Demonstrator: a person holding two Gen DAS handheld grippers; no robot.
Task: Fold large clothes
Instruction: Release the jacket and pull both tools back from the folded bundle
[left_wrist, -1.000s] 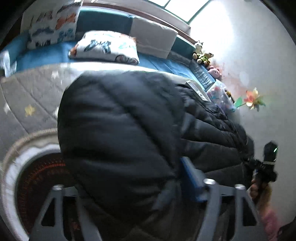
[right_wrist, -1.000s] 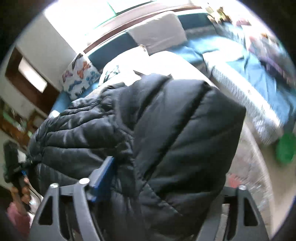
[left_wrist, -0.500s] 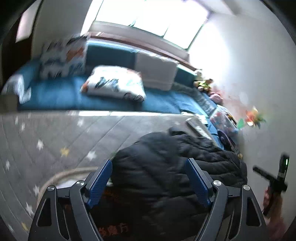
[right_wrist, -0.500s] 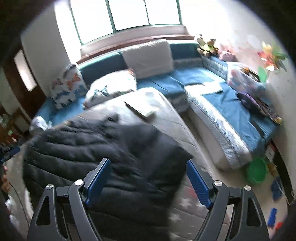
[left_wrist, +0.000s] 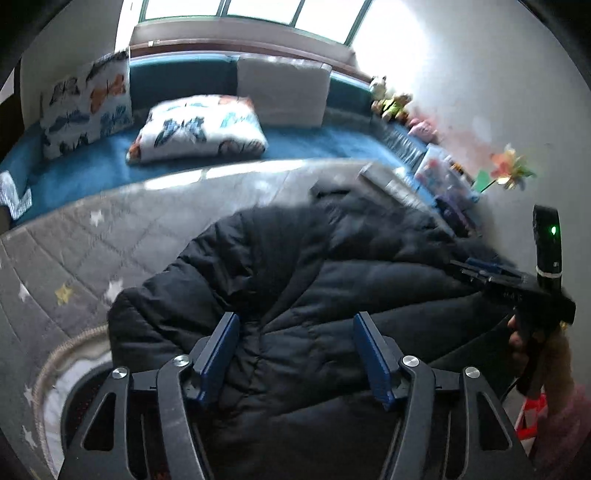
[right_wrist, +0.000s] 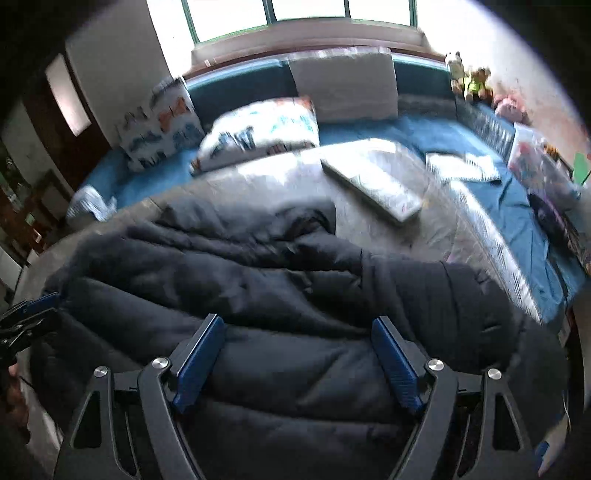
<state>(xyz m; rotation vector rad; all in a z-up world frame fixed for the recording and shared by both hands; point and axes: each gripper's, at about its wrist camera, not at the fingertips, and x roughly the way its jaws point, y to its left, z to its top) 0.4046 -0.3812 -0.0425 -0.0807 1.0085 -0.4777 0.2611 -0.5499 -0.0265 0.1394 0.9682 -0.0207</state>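
Lying crumpled on the grey star-print quilted mat (left_wrist: 110, 236), the black puffer jacket (left_wrist: 303, 280) fills the middle of both wrist views, its quilted panels bunched into folds.

Left wrist view, left to right: butterfly-print cushion (left_wrist: 86, 110) propped at the back of the blue bench seat (left_wrist: 92, 166); a second patterned pillow (left_wrist: 199, 129) lying flat beside it; a plain grey back cushion (left_wrist: 282, 94) under the window. Left gripper (left_wrist: 297, 354) low in the view, blue pads apart, jaws just been closing; jacket fabric sits between the pads, but they do not visibly press on it. Far right, the right gripper (left_wrist: 476, 269) reaches in over the jacket's edge, held by a hand (left_wrist: 524, 339) with a pink sleeve (left_wrist: 565, 424). A paper pinwheel (left_wrist: 511, 171) stands against the wall.

Right wrist view, left to right: left gripper's blue tip (right_wrist: 40, 304) at the jacket's left edge; jacket (right_wrist: 280, 295) spread across the mat; right gripper (right_wrist: 295, 363) spread wide over the fabric, pads clear of it, nothing pinched. Beyond the jacket, a flat grey folded piece (right_wrist: 373, 181) lies on the mat. Stuffed toys (right_wrist: 469, 77) sit in the far right corner of the bench. Both views are motion-blurred.
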